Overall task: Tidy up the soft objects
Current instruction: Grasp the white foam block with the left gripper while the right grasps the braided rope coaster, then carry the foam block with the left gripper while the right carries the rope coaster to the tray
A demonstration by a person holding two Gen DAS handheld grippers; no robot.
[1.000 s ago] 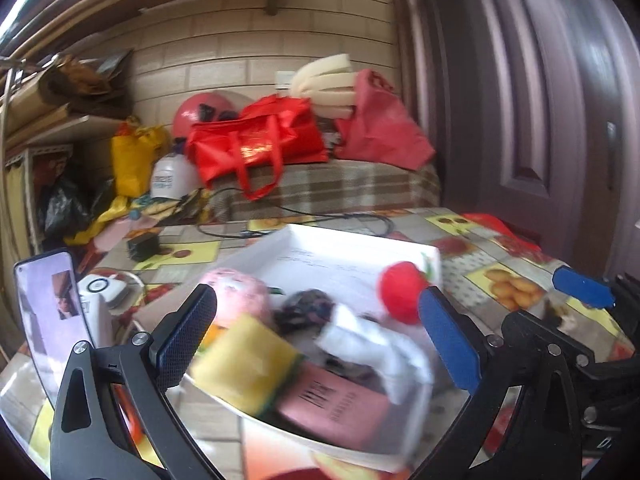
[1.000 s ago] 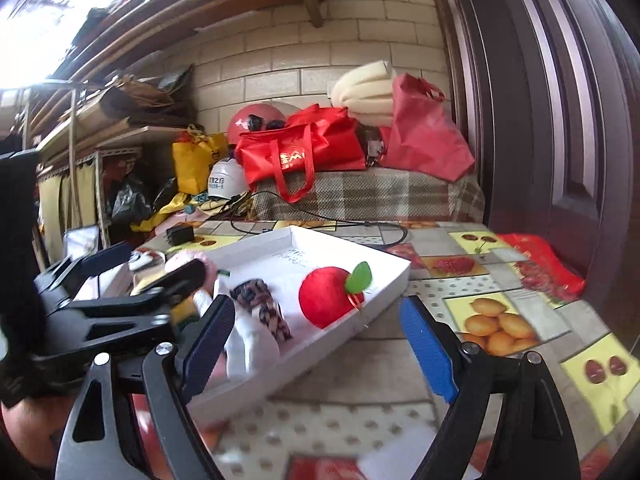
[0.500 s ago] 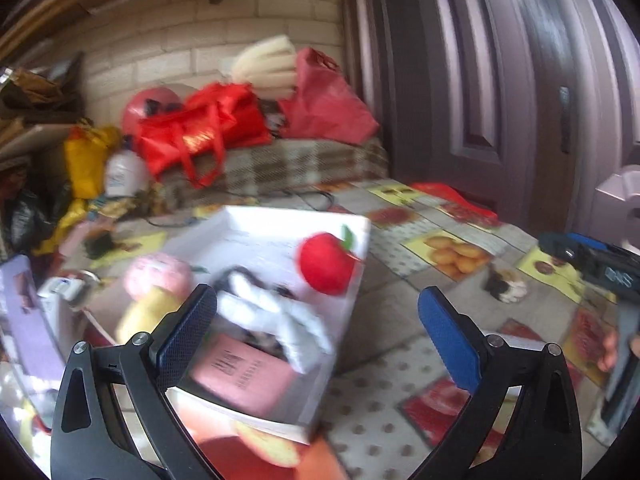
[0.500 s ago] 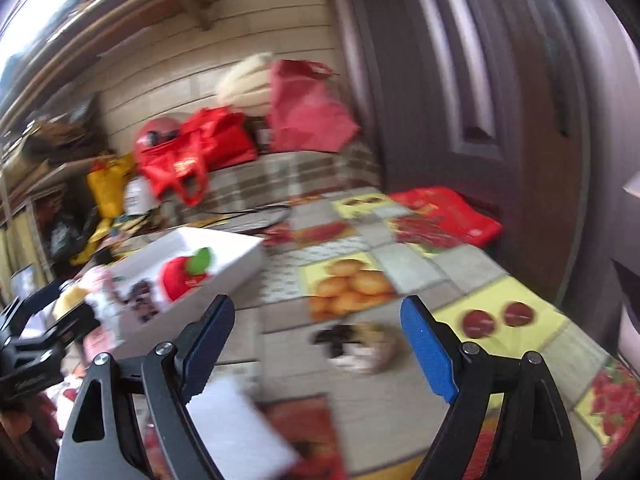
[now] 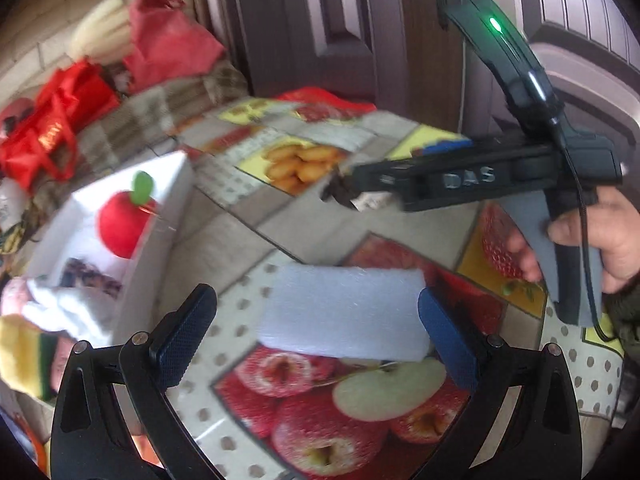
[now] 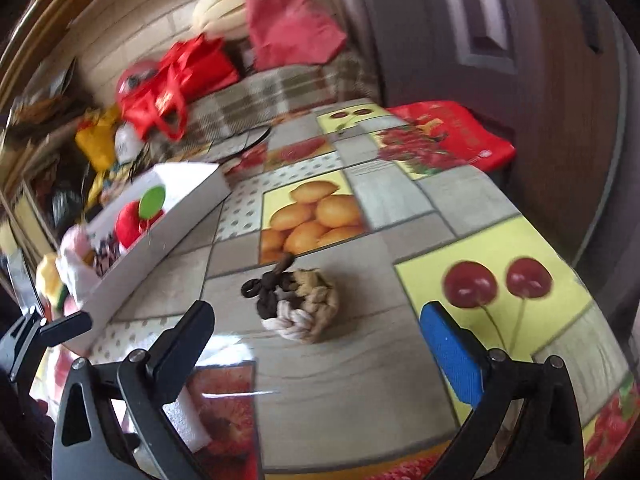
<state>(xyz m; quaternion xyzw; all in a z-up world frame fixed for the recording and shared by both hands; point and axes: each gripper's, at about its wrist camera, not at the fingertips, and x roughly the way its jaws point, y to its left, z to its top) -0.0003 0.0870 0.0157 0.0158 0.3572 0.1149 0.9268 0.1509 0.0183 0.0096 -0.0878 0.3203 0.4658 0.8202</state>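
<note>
A white foam block (image 5: 344, 312) lies flat on the fruit-print tablecloth, just beyond and between the tips of my open left gripper (image 5: 316, 340). A woven rope ball (image 6: 298, 306), brown and cream, lies on the cloth just ahead of my open, empty right gripper (image 6: 320, 348). The white box (image 5: 160, 216) at the left holds a red plush apple (image 5: 120, 220), a white soft piece (image 5: 68, 312), a patterned piece and a yellow sponge (image 5: 20, 360). The box (image 6: 168, 236) and apple (image 6: 132, 222) also show in the right wrist view. The right gripper's body (image 5: 460, 180) reaches in from the right over the rope ball.
A dark door (image 5: 360, 20) stands close behind the table. Red bags (image 6: 192, 72) and a plaid cloth lie at the back. A red packet (image 6: 452, 136) rests at the table's far right edge. A corner of the foam block (image 6: 188, 416) shows behind the right gripper's left finger.
Both grippers have swung right, away from the box, and tilted down. The foam block now sits in front of the left gripper and the rope ball in front of the right one.
</note>
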